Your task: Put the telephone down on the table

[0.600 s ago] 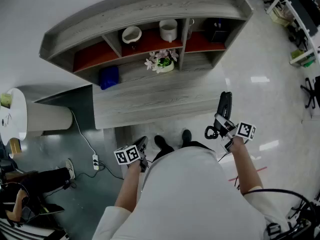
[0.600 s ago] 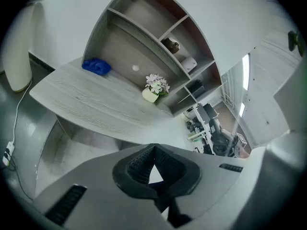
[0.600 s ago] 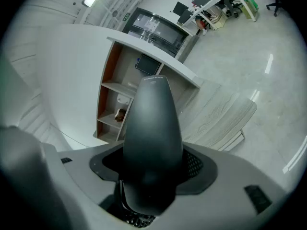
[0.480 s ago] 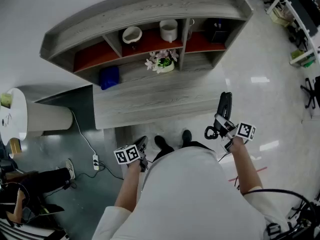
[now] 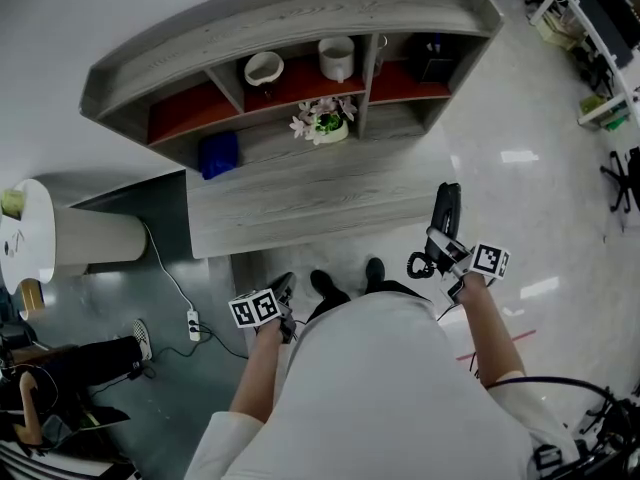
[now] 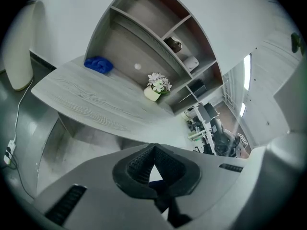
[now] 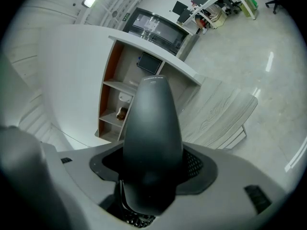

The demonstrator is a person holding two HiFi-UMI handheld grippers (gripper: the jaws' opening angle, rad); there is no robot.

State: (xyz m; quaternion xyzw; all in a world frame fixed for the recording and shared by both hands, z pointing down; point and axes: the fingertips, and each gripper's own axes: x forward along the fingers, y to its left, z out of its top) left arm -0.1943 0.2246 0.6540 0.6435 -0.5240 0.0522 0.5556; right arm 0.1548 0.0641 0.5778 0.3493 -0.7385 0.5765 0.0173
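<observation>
In the head view a black telephone handset (image 5: 447, 208) sticks forward out of my right gripper (image 5: 441, 240), which is shut on its lower part. It hangs in the air just past the right end of the grey wooden table (image 5: 300, 208), above the floor. The right gripper view has the handset (image 7: 152, 133) filling the gap between the pads, with a coiled cord at the bottom. My left gripper (image 5: 283, 290) stays low near the person's body, in front of the table. Seen from its own camera, the left gripper (image 6: 153, 164) is shut with nothing in it.
A shelf unit (image 5: 300, 28) stands behind the table with a bowl (image 5: 263, 69), a white cup (image 5: 337, 60) and a dark box (image 5: 432, 63). A flower pot (image 5: 326, 124) and a blue cloth (image 5: 218, 154) lie at the table's back. A power strip (image 5: 191, 322) and a seated person (image 5: 60, 368) are at the left.
</observation>
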